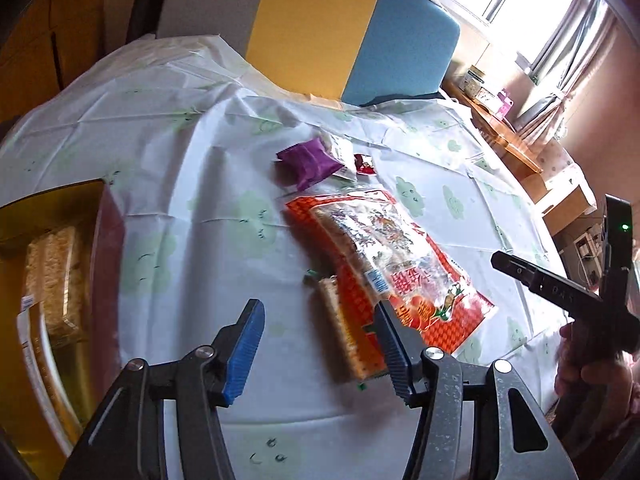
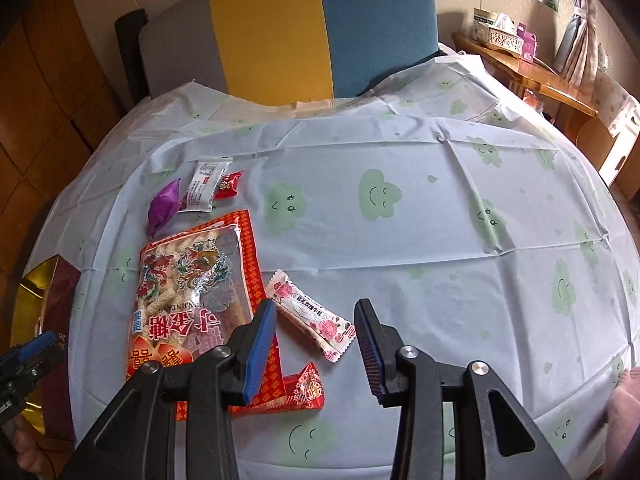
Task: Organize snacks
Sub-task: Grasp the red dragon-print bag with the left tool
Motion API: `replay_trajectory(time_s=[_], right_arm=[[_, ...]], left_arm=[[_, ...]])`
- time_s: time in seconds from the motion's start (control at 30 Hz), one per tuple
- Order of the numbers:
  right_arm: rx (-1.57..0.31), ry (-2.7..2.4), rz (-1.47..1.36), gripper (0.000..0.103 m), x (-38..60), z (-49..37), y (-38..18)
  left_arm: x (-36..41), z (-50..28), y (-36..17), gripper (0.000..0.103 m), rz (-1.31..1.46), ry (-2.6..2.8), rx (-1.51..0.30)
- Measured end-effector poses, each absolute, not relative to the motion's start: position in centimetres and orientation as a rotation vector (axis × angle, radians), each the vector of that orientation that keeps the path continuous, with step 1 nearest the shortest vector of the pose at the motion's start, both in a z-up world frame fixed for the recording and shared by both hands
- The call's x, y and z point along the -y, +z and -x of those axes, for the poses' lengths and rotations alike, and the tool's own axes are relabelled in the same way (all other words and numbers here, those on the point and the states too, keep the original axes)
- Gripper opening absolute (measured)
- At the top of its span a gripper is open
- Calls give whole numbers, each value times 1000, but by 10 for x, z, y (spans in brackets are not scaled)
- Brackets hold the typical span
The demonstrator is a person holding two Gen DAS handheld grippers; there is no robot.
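On the left, only in left wrist view, gold box (image 1: 52, 240), perhaps holding snacks; rose-printed bar (image 2: 310, 314) plain only in right view; left gripper (image 1: 320, 356) and right gripper (image 2: 316, 354) both released.

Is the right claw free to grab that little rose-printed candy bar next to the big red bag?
Probably yes. The right claw is open and empty, and the candy bar lies flat on the tablecloth right before it. Nothing covers it; only the big red bag sits close beside its left end.
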State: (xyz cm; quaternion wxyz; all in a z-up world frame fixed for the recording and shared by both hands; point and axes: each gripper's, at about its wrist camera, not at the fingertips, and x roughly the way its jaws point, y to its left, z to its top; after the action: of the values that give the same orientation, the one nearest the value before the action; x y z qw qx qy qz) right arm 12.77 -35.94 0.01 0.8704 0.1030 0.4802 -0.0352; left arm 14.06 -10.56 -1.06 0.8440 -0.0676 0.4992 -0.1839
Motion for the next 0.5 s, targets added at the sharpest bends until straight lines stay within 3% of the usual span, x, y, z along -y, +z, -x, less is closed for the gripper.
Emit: replay_trajectory(time_s=[0.1,0.5], right_arm=[[-1003,-60,-216,41,357,-129,1],[-1022,-54,-229,41,358,-135,-4]], left_arm=[[124,-159,-20,75,148,-412,-1073],[160,-217,-66,76,250,-467,-1205]])
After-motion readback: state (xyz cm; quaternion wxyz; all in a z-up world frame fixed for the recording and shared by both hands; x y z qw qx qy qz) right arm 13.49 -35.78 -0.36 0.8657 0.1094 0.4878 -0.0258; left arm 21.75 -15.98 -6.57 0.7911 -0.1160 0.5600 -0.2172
